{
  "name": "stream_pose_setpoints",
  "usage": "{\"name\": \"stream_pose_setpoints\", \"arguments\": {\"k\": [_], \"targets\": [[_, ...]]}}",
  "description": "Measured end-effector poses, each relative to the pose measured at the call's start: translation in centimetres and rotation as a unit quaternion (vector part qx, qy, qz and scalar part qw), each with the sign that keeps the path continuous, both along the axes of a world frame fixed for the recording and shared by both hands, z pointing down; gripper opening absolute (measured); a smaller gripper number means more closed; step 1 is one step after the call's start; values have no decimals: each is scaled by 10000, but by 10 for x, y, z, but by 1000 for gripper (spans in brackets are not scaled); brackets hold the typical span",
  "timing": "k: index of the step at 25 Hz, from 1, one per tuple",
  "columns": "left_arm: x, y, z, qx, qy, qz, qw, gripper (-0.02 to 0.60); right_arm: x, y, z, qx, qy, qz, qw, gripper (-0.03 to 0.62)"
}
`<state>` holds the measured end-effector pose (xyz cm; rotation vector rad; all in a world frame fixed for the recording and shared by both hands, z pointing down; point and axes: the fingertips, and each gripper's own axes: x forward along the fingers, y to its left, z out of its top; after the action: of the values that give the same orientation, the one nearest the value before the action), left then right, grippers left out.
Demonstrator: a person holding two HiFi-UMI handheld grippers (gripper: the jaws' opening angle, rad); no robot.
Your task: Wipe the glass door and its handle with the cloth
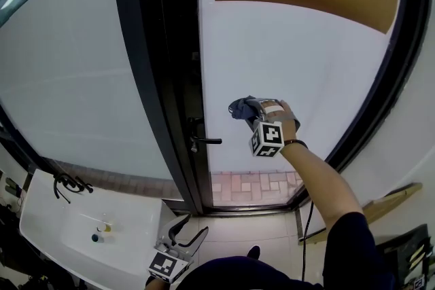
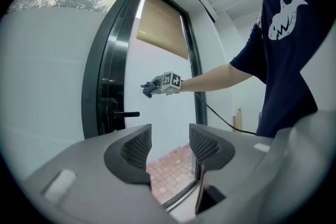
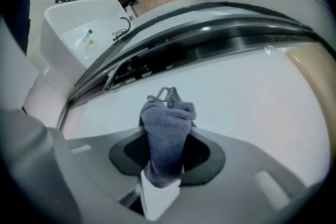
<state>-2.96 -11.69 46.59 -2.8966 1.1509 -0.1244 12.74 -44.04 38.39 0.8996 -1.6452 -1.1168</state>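
Currently glass door [image 1: 292, 58] fills frame centre and right; its dark handle [image 1: 206, 141] sits lower centre-left, nothing on it. Cloth [image 3: 167, 134] looks soft, light and bunched: hold mid-wad, an edge grip would flop. Right gripper [image 3: 167, 155] jaws clamp it, wad poking forward at the glass, contact unclear. Left gripper [image 2: 169, 147] jaws apart, empty, bottom of frame.
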Motion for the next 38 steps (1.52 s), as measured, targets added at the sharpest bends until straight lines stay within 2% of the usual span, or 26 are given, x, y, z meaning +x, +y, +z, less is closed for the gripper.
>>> {"name": "stream_pose_setpoints", "arguments": {"k": [6,10,13,15,18,23,27,33,38], "targets": [[8,4,5,-25,-32,161,9999,219,82,6,1,-5,52,615,9981,138],[9,5,7,-20,-52,182,9998,219,130,10,-2,-15,-122,1050,9944,138],[10,6,3,-2,-38,183,9998,219,152,11,-4,-44,-330,1320,9907,138],[9,7,3,3,-24,173,9998,219,152,14,-8,-62,-534,1354,9893,138],[6,10,6,-40,-9,126,9999,219,122,23,-15,-22,-773,1019,9918,138],[0,13,6,-42,25,26,10000,219,21,33,-14,-18,-563,29,9984,138],[-10,14,7,-78,32,-141,9999,219,-53,28,-11,-108,-534,-481,9974,138],[-25,17,16,-130,42,-356,9993,219,-115,9,19,-333,-229,-686,9968,138],[-34,15,16,-150,61,-471,9988,219,-121,-8,39,-211,372,-511,9978,138]]}}
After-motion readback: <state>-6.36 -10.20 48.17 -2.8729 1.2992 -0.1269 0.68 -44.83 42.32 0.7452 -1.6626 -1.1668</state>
